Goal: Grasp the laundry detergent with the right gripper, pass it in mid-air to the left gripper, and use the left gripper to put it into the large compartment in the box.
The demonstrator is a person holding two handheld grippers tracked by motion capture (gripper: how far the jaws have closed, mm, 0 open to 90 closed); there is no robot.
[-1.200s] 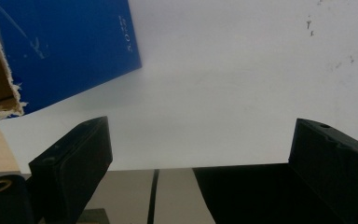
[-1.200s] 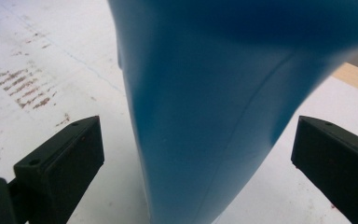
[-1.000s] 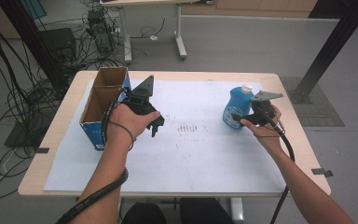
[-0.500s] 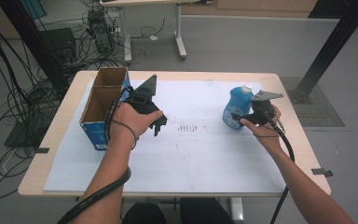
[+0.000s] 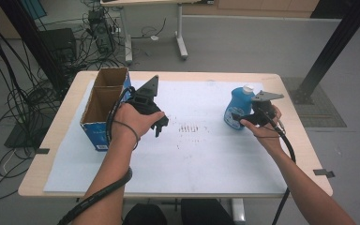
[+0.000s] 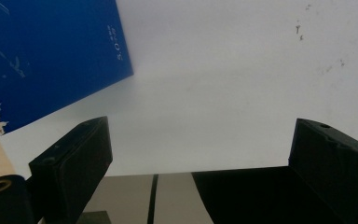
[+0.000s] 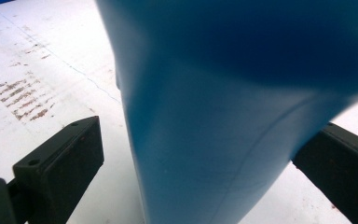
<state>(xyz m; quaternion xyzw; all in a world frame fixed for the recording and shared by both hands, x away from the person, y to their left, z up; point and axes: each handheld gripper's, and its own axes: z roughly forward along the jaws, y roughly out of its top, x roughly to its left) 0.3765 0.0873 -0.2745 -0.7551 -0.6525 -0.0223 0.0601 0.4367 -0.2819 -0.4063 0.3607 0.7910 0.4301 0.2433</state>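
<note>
Barely anything has shifted: left gripper [image 5: 158, 125] drifts slightly beside the cardboard box [image 5: 104, 104].
Its fingers gape empty over the white surface [image 5: 201, 154]; right of the box, the right gripper [image 5: 236, 117] straddles the upright blue bottle [image 5: 237, 108], fingers wide, not clamped.

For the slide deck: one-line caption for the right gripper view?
Right hand-held gripper, jaws open, straddling an upright blue bottle on white paper.

Blue bottle [image 5: 236, 110] with white cap, blue-sided brown cardboard box [image 5: 104, 108], white sheet [image 5: 201, 154] with brown marks
</note>
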